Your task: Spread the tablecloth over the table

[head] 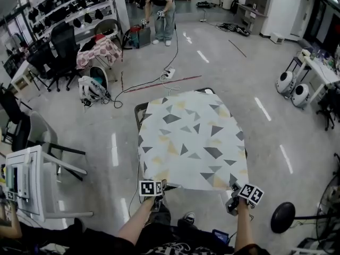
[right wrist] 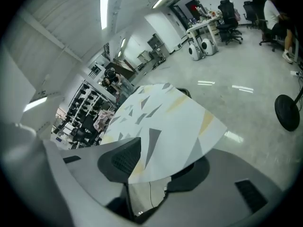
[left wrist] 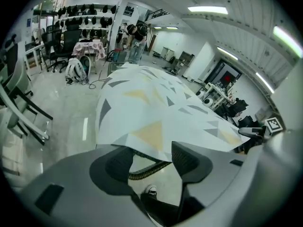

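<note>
A white tablecloth (head: 191, 142) with grey and yellow triangles lies spread over the small table, whose dark rim (head: 139, 110) shows at the far left corner. My left gripper (head: 158, 187) is at the cloth's near left corner and my right gripper (head: 234, 193) at the near right corner. In the left gripper view the jaws (left wrist: 151, 157) stand apart, with the cloth's edge (left wrist: 151, 141) hanging just above the gap. In the right gripper view the cloth's corner (right wrist: 161, 126) lies loosely between the jaws (right wrist: 161, 167), which stand wide apart and do not press on it.
A white chair (head: 48, 163) stands at the left. A round black stand base (head: 282, 217) sits on the floor at the right. My shoe (head: 188, 218) is near the table's front. Cables (head: 149, 81), a bag (head: 93, 89) and a person (head: 162, 9) are beyond the table.
</note>
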Demonstrator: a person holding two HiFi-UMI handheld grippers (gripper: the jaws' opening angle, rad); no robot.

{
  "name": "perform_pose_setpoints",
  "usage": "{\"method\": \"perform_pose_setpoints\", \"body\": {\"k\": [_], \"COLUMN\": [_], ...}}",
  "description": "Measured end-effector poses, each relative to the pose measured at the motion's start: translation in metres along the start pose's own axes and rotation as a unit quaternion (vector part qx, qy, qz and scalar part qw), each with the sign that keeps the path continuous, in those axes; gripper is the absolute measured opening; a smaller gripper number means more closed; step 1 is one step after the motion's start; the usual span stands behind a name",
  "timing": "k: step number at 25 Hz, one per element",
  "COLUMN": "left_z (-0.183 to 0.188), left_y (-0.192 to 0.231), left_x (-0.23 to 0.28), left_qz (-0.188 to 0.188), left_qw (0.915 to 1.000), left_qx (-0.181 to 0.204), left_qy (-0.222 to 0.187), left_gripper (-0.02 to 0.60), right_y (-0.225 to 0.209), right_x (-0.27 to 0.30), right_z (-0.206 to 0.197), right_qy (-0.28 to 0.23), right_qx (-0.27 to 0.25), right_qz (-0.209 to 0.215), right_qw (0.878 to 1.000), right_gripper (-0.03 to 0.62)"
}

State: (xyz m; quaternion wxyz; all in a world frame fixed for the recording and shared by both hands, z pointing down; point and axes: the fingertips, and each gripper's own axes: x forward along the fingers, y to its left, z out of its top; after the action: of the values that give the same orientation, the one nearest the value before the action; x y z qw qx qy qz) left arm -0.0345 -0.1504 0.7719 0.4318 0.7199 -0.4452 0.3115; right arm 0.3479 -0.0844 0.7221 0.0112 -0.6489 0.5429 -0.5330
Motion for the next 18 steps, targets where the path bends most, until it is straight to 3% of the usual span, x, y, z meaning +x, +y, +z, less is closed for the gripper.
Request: {"method": "perform_pose_setpoints", "body": {"k": [4,8,13,18], "left_z": [-0.022,-0.028,-0.02,-0.005], "left_y": [-0.005,-0.019,-0.055,-0.102], "left_x": [-0.008,-0.02,-0.039,-0.065], "left_qz": [0.03,0.033,0.001,-0.046], "left_qw": [0.9995,0.999,0.997,0.9889], "left_qx": [0.003,0.016,0.041,0.087], "left_qy": [-0.003,-0.024,-0.065,-0.111], "left_gripper": [0.259,0.259,0.259,0.259], "right_y": [-0.015,-0.029,-0.023,0.022], "right_x": [-0.001,-0.013,-0.038,-0.062], "right_z": [-0.02,-0.029,-0.022,-0.008], "right_qy": [0.037,0.044,0.023,-0.006], "right_qx": [-0.023,-0.039,-0.064,-0.118], "right_qz": [0.009,0.006,0.027,0.079], "right_qw": [0.999,0.998,0.997,0.99], "right_gripper": [0.189,0.199,0.19,0.168]}}
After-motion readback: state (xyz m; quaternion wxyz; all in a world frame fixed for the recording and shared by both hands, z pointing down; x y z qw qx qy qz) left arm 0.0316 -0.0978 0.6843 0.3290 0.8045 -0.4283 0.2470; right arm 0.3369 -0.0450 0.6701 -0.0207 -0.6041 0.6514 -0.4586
